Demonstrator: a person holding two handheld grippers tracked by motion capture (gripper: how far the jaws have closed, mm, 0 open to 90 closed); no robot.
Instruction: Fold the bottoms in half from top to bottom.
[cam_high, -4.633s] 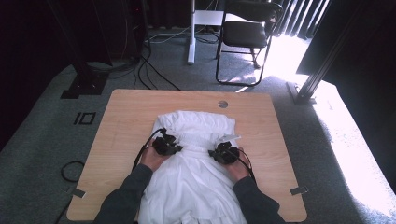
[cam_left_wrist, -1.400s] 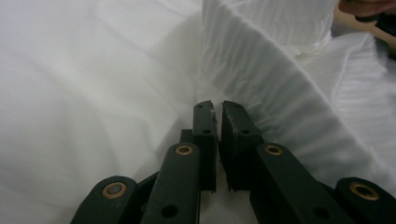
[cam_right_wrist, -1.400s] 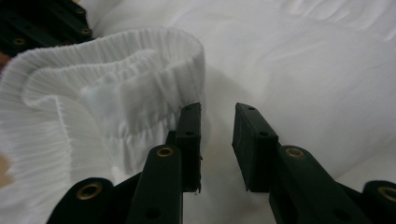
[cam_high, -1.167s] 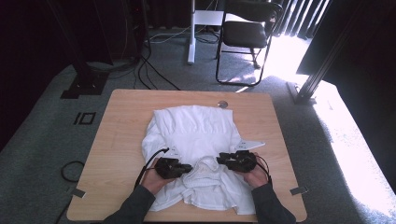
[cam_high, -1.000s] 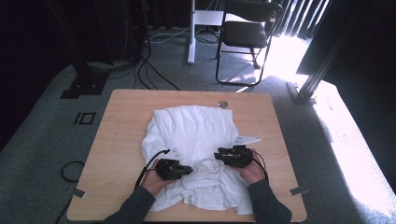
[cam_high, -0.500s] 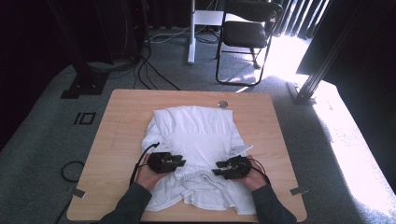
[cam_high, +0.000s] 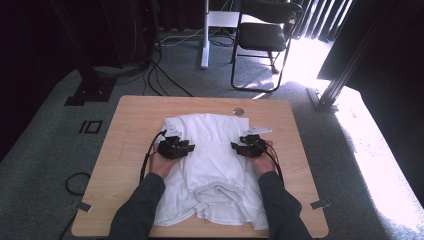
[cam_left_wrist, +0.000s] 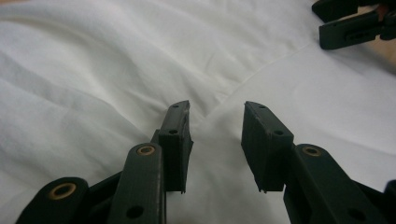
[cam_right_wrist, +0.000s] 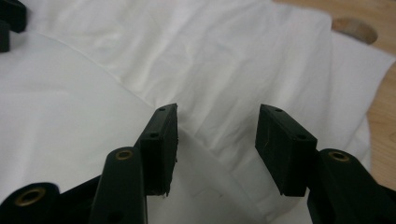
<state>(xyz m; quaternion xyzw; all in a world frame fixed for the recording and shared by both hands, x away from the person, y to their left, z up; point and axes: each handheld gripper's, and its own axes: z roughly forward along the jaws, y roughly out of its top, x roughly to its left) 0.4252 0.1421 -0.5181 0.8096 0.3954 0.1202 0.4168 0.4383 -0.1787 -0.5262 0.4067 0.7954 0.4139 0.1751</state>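
Observation:
A white garment (cam_high: 215, 165) lies partly folded on the wooden table (cam_high: 130, 125), with a folded layer lying over its middle. My left gripper (cam_high: 189, 148) hovers at the layer's left side and my right gripper (cam_high: 236, 147) at its right side, tips facing each other. In the left gripper view the left gripper (cam_left_wrist: 217, 140) is open over the cloth (cam_left_wrist: 116, 70), with nothing between its jaws. The right gripper (cam_right_wrist: 215, 140) is likewise open above a folded edge (cam_right_wrist: 187, 56). Both pairs of jaws have just been opening.
A round hole (cam_high: 238, 111) sits in the tabletop beyond the garment. A black chair (cam_high: 265, 35) and floor cables (cam_high: 165, 75) stand behind the table, and a slanted metal post (cam_high: 345, 75) is at the right. Bare wood borders the cloth left and right.
Both grippers have moved away from the person, from the bunched near part of the garment to its middle. Their jaws have parted, and a folded layer now lies between them.

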